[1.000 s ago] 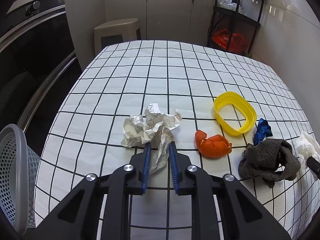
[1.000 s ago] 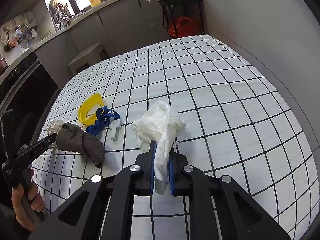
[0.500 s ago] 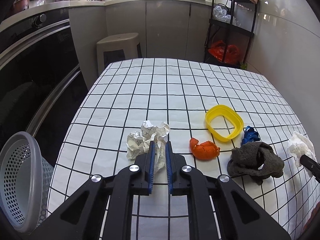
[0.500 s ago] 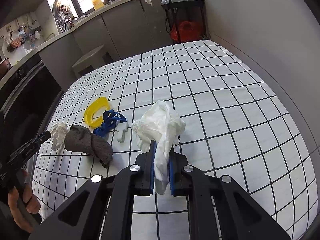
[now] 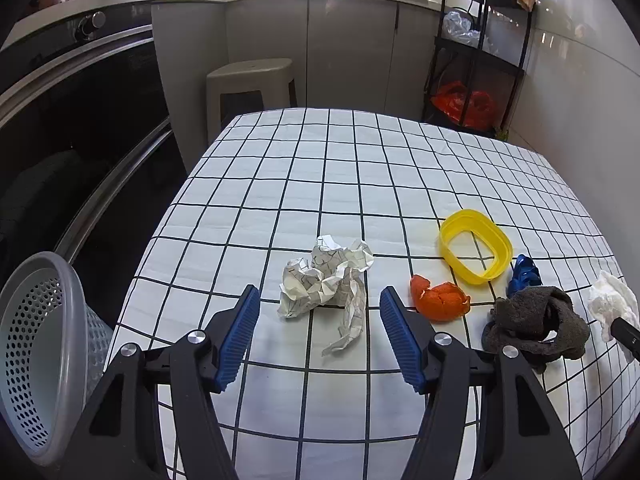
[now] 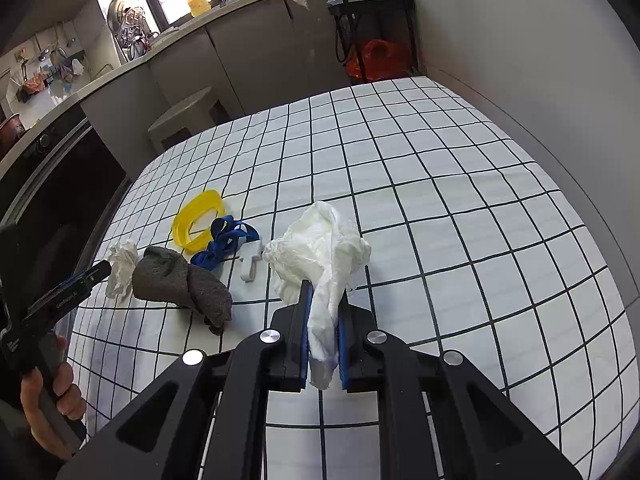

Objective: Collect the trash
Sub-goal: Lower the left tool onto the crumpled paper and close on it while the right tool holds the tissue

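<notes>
A crumpled checked paper ball (image 5: pixel 326 280) lies on the checked tablecloth (image 5: pixel 320 184), just ahead of my left gripper (image 5: pixel 318 304), which is open and empty with the paper between and beyond its fingertips. My right gripper (image 6: pixel 323 300) is shut on a crumpled white tissue (image 6: pixel 320 248) and holds it above the cloth. The tissue also shows at the right edge of the left wrist view (image 5: pixel 612 300). An orange peel (image 5: pixel 438 302) lies right of the paper. A grey perforated bin (image 5: pixel 36 356) stands off the table's left edge.
A yellow plastic ring (image 5: pixel 476 250), a blue strap (image 5: pixel 522 276) and a dark grey cloth (image 5: pixel 536 324) lie at the right. A white plastic piece (image 6: pixel 250 262) lies by the strap. An oven front is left, a stool and black rack behind the table.
My left gripper has opened and let go of the crumpled paper, which lies on the cloth, and has pulled back and up. My right gripper still holds the tissue, lifted slightly.
</notes>
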{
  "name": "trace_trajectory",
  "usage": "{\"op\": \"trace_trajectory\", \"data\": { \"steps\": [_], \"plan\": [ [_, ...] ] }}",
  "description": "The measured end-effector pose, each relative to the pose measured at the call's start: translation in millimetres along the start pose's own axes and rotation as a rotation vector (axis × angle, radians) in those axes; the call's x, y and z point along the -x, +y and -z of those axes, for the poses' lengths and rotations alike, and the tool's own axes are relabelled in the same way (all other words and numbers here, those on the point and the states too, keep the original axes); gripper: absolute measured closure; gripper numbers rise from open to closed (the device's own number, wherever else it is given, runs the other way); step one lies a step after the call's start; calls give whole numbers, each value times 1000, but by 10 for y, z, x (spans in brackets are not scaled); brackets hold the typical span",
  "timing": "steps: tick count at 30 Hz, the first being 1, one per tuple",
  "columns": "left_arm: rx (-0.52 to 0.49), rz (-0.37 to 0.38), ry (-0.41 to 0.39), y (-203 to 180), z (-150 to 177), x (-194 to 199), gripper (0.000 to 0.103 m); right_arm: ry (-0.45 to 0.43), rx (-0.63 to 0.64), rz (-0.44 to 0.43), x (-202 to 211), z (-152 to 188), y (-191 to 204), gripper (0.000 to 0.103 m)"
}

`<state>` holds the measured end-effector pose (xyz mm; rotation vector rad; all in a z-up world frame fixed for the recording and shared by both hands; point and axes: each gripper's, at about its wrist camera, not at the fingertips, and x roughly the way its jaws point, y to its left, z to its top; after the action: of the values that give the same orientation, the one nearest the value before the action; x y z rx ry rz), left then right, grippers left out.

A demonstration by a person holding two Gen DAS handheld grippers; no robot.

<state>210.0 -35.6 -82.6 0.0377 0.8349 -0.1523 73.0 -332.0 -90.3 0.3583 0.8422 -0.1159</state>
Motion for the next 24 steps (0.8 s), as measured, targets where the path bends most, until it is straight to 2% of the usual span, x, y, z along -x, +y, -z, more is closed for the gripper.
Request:
{"op": "trace_trajectory", "data": {
  "steps": [2,4,8,17,18,23,24],
  "plan": [
    [11,5,8,15,-11,-54,29,4,0,0,-21,2,-2,92],
    [17,2,17,26,-29,-115,24,6,-1,1,-40,3,-9,92],
    [14,-11,43,38,-42,-255,21,12,-8,2,-74,2,-22,92],
    [18,-36,112,74,-43,-505,20,27,1,1,-170,-12,5,92],
    [19,-32,120,82,-39,-524,21,27,2,1,-175,-14,7,92],
    [8,-24,116,87,-36,-514,53,28,0,0,-192,-19,22,92],
    [5,-23,114,79,-36,-504,56,28,2,0,-194,-19,29,92]
  ]
}}
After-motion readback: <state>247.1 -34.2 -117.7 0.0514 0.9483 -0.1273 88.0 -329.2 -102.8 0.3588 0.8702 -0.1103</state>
